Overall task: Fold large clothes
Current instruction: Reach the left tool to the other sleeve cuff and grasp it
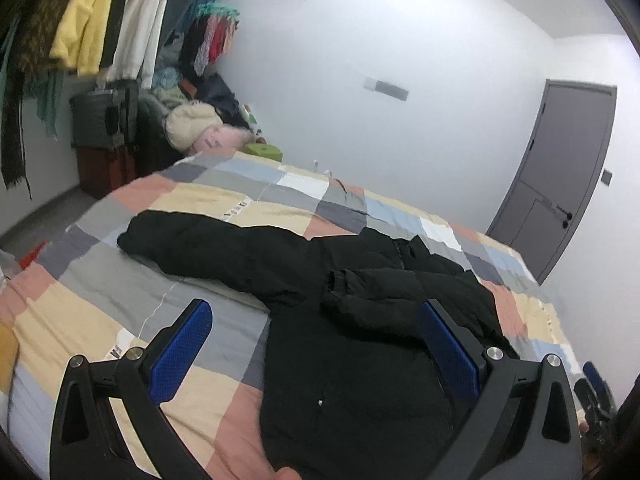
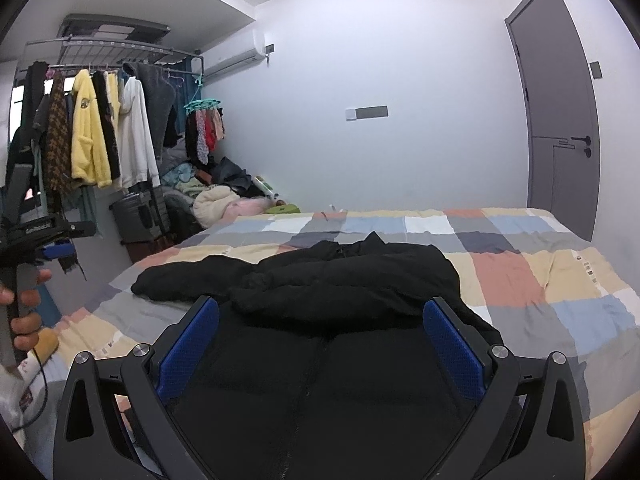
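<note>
Left wrist view: tilted, close above the bed's [image 1: 100, 304] near edge, facing the door [image 1: 560, 176] wall. Right wrist view: level, same edge, further right. Both share bed [image 2: 540, 280], door [image 2: 560, 100], clothes rack [image 2: 112, 60].

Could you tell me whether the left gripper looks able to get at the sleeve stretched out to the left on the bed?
Probably yes. The left gripper is open and holds nothing, and the outstretched sleeve of the black jacket lies flat on the patchwork bedspread with nothing on it or between them.

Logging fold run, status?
Both tongs, left and right, open, empty. Jacket flat on bed, one sleeve still out. Nothing blocking.
</note>
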{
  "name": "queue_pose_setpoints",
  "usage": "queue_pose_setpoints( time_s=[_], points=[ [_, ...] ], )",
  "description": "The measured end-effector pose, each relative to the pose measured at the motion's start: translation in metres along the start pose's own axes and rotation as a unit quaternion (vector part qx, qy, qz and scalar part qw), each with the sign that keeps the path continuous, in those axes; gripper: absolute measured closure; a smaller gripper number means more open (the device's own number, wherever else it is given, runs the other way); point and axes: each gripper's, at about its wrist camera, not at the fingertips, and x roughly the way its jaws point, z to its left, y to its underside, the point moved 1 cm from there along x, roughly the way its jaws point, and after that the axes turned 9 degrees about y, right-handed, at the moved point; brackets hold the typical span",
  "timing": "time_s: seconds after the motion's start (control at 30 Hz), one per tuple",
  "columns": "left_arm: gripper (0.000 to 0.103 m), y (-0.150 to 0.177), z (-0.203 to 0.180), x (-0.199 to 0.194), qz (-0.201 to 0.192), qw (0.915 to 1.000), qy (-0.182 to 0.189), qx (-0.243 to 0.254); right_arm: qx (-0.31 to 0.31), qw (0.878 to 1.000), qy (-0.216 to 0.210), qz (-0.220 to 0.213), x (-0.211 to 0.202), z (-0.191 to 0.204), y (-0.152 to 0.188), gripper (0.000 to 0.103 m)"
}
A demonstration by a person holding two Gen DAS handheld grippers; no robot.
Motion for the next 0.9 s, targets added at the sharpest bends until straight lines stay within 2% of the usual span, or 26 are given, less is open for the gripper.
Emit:
queue_pose_setpoints(
  time_s=[0.13, 0.33, 0.5, 0.6, 0.7, 0.8, 0.9],
  points=[
    [0.000, -0.009, 0.034, 0.008, -0.005, 0.9999, -0.014, -0.008, -0.006, 1.000, 0.007, 0.010, 0.009, 0.006, 0.002, 0.000],
    [0.000, -0.013, 0.090, 0.044, 0.019, 0.9991, -0.008, -0.038, -0.002, 1.000, 0.020, 0.023, 0.021, 0.013, 0.009, 0.000],
    [0.000, -0.007, 0.148, 0.082, 0.037, 0.9951, 0.004, -0.092, 0.025, 0.999, 0.018, 0.033, 0.029, 0.016, 0.010, 0.000],
    [0.000, -0.001, 0.185, 0.104, 0.045, 0.9897, 0.015, -0.135, 0.023, 0.999, 0.029, 0.036, 0.035, 0.020, 0.011, 0.000],
    [0.000, 0.003, 0.218, 0.127, 0.054, 0.9846, 0.008, -0.166, 0.013, 0.998, 0.035, 0.043, 0.041, 0.027, 0.011, 0.000],
    [0.000, 0.010, 0.258, 0.151, 0.065, 0.9750, 0.018, -0.212, -0.001, 0.998, 0.046, 0.049, 0.048, 0.033, 0.011, 0.000],
    [0.001, 0.016, 0.303, 0.174, 0.067, 0.9613, 0.029, -0.266, -0.009, 0.996, 0.056, 0.063, 0.060, 0.038, 0.012, 0.000]
  ],
)
